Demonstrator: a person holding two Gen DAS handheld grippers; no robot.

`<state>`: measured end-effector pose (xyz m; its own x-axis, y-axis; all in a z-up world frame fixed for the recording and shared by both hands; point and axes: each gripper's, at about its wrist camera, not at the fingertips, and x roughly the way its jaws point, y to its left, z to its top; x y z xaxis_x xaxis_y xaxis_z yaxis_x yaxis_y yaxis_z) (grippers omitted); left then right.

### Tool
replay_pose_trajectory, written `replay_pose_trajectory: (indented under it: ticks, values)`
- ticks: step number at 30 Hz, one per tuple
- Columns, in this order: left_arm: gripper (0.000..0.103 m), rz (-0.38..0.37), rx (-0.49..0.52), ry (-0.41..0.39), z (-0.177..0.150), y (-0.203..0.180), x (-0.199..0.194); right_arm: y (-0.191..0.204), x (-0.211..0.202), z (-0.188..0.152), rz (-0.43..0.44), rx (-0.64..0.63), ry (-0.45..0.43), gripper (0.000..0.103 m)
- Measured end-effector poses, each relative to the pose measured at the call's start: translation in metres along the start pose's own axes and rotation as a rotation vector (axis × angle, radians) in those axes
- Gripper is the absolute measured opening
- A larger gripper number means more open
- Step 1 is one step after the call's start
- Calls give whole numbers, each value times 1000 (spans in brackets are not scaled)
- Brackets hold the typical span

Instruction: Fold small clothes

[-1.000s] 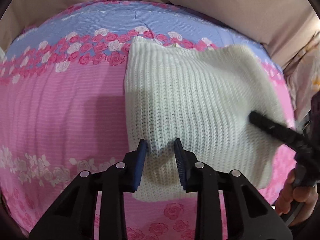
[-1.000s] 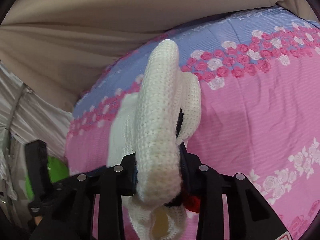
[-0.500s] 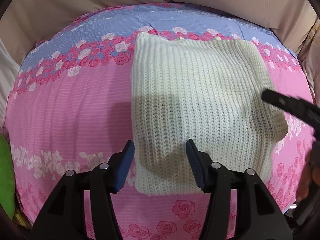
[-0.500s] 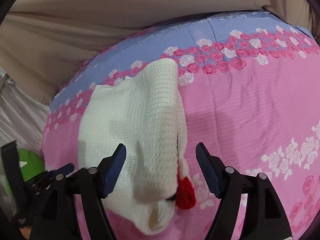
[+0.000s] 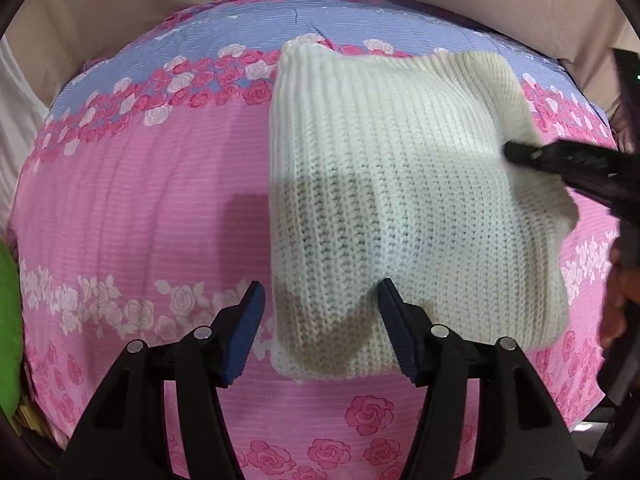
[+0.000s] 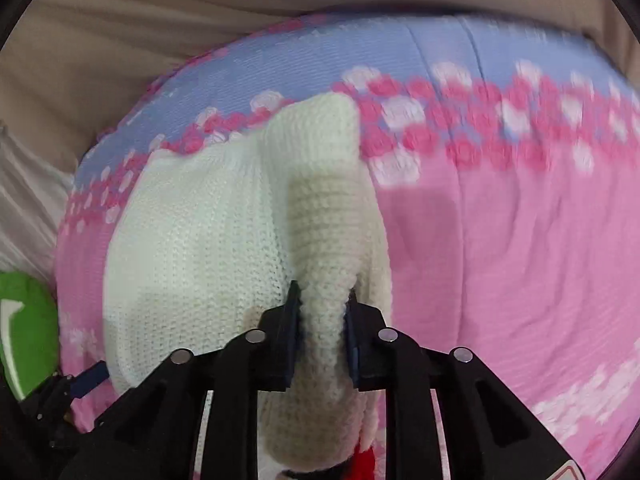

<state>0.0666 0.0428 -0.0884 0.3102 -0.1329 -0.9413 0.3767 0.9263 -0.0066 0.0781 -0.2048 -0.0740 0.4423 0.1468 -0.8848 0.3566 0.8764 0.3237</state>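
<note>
Left wrist view: the left gripper [image 5: 320, 306] is spread wide, its blue pads on either side of the near-left corner of the white knit garment [image 5: 400, 200] without pinching it. The garment lies folded flat on the floral bedsheet [image 5: 140, 200], a pink field with rose bands and a blue band along the far edge. Seen from the garment, the right gripper [image 5: 516, 152] enters from the right as a dark bar that meets the garment's right edge, where the knit is pulled up into a raised fold. A hand [image 5: 616, 300] shows to the right of the garment at the frame border. Bare sheet extends to the left of the garment and on its near side. A green object [image 5: 8, 320] sits at the far left, well apart from the garment. Beige fabric [image 5: 120, 0] lies beyond the sheet's far edge.

Right wrist view: the right gripper [image 6: 322, 300] is pressed together on a thick rolled fold of the white knit garment [image 6: 192, 248], which rises between the pads and runs away from the camera. A red patch [image 6: 366, 454] shows on the garment below the gripper. The rest of the garment spreads to the left of the fold on the floral bedsheet [image 6: 500, 260]. Open sheet lies to the right of the garment. The green object [image 6: 24, 332] sits to the left of the garment.
</note>
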Motion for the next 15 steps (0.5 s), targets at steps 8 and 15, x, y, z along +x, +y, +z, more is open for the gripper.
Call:
replay_pose_trajectory:
  ticks: [8, 15]
  values:
    - [58, 30, 17, -25, -11, -9, -9, 28, -55, -62, -58, -94, -73, 27]
    - [59, 52, 3, -48, -13, -16, -19, 37, -58, -74, -135, -131, -89, 28]
